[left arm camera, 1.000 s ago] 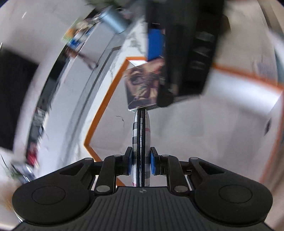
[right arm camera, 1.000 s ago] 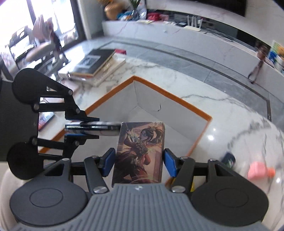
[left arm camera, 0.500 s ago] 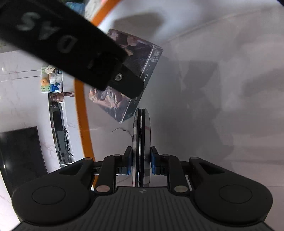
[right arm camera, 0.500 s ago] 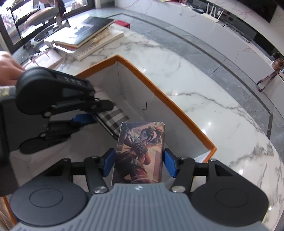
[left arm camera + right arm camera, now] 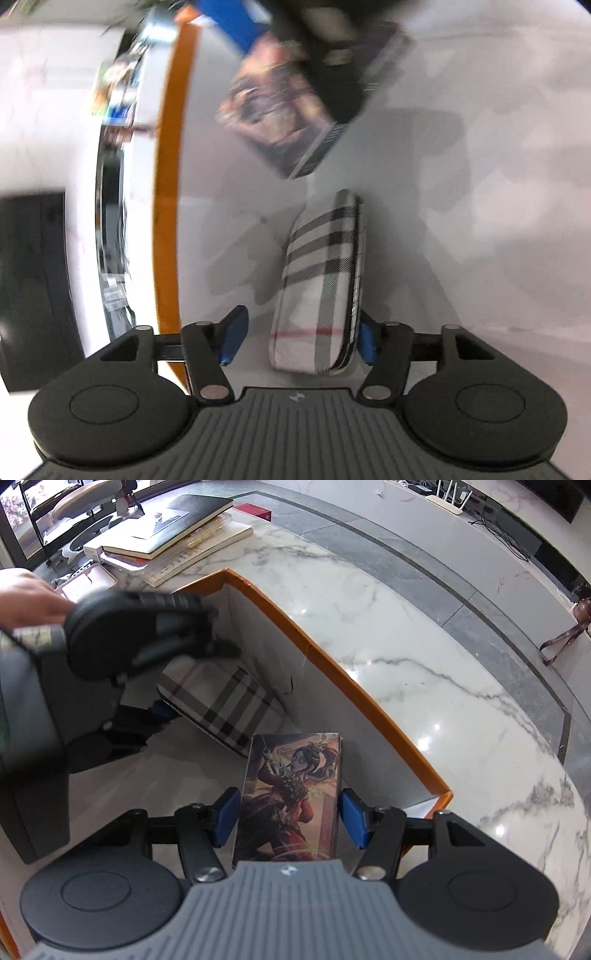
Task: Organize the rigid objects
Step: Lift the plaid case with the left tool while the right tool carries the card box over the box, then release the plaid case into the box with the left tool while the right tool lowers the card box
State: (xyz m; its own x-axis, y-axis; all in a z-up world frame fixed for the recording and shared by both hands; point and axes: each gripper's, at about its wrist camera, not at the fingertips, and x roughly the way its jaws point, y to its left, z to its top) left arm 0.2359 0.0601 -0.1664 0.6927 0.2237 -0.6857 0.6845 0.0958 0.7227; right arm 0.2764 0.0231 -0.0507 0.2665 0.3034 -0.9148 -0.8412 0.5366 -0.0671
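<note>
A white box with an orange rim (image 5: 332, 664) sits on the marble table; the rim also shows in the left wrist view (image 5: 166, 184). My left gripper (image 5: 299, 341) is open inside the box, and the plaid case (image 5: 321, 288) lies loose between its fingers, leaning toward the right one. The case (image 5: 221, 705) rests in the box's far corner. My right gripper (image 5: 290, 818) is shut on an illustrated card box (image 5: 291, 797) and holds it over the box. The card box (image 5: 280, 110) shows beyond the case in the left wrist view.
A stack of books and a notebook (image 5: 166, 528) lies on the marble table (image 5: 424, 664) beyond the box. A lanyard (image 5: 565, 635) lies at the far right. A person's hand (image 5: 26, 598) holds the left gripper.
My left gripper has opened and let go of the plaid case, which now lies tilted in the box. My right gripper has lowered the card box closer to the box.
</note>
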